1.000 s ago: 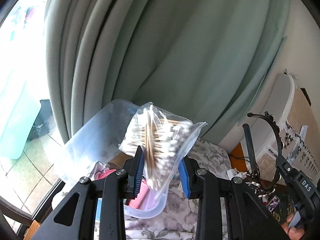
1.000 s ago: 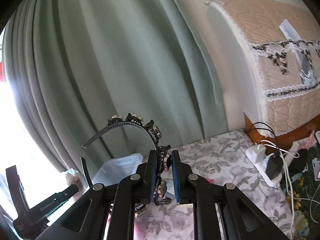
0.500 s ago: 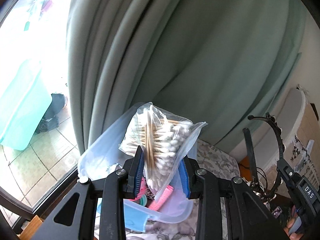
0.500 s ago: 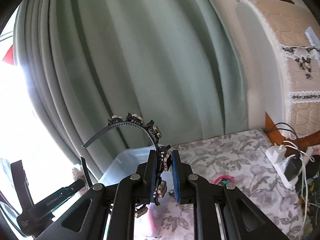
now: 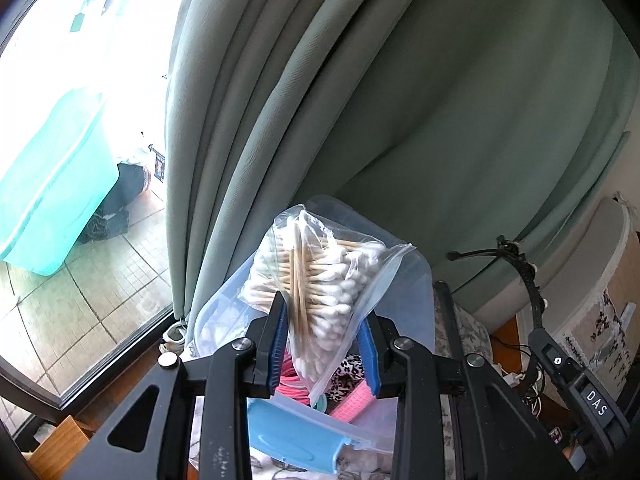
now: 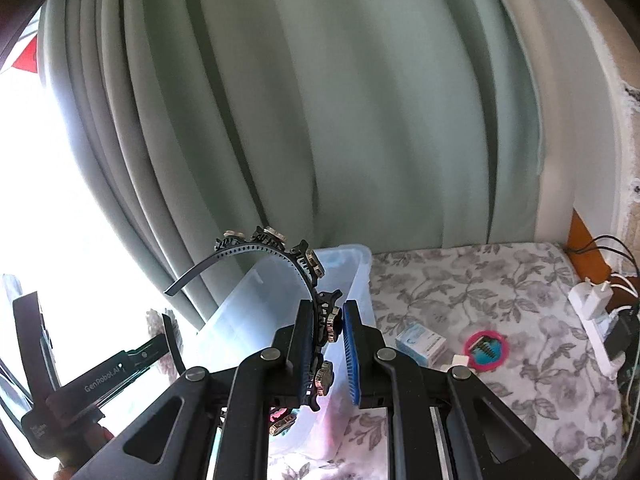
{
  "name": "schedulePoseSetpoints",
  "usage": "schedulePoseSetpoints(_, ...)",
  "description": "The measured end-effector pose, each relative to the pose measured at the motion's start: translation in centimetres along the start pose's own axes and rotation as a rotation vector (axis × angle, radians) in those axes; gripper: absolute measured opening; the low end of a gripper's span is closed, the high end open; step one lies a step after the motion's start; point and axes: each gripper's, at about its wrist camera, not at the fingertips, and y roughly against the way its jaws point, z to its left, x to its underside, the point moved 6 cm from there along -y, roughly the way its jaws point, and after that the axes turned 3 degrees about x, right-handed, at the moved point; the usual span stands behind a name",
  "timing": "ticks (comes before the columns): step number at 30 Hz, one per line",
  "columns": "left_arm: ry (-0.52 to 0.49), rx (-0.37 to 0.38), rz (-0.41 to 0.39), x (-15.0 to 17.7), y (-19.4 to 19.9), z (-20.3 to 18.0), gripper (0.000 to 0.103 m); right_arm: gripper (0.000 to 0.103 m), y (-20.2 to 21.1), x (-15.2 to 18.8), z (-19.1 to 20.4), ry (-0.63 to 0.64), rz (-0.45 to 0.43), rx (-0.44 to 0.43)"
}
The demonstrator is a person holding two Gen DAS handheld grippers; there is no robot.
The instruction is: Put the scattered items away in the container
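My left gripper (image 5: 323, 344) is clamped on a clear zip bag of wooden-stemmed cotton swabs (image 5: 316, 280), held above the translucent plastic storage bin (image 5: 412, 300). My right gripper (image 6: 326, 354) pinches a black studded plastic headband (image 6: 280, 248) just beside the bin's rim. A small blue-and-white carton (image 6: 420, 342) lies on the floral cloth (image 6: 472, 280).

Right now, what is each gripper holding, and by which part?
The left gripper pinches the bag of cotton swabs at its lower end. The right gripper clamps the studded black headband partway along its band.
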Motion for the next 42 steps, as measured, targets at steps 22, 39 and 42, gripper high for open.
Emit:
schedulePoseSetpoints(22, 0.004, 0.003, 0.017, -0.5, 0.0, 1.8, 0.033, 0.016, -4.9, 1.7, 2.4, 0.031, 0.095, -0.045)
schedulePoseSetpoints(39, 0.013, 0.033, 0.019, -1.5, 0.5, 1.8, 0.033, 0.016, -7.3, 2.5, 2.3, 0.002, 0.160, -0.051)
schedulePoseSetpoints(42, 0.014, 0.052, 0.027, -1.7, 0.6, 1.5, 0.033, 0.016, -7.6, 2.7, 2.1, -0.004, 0.173, -0.049)
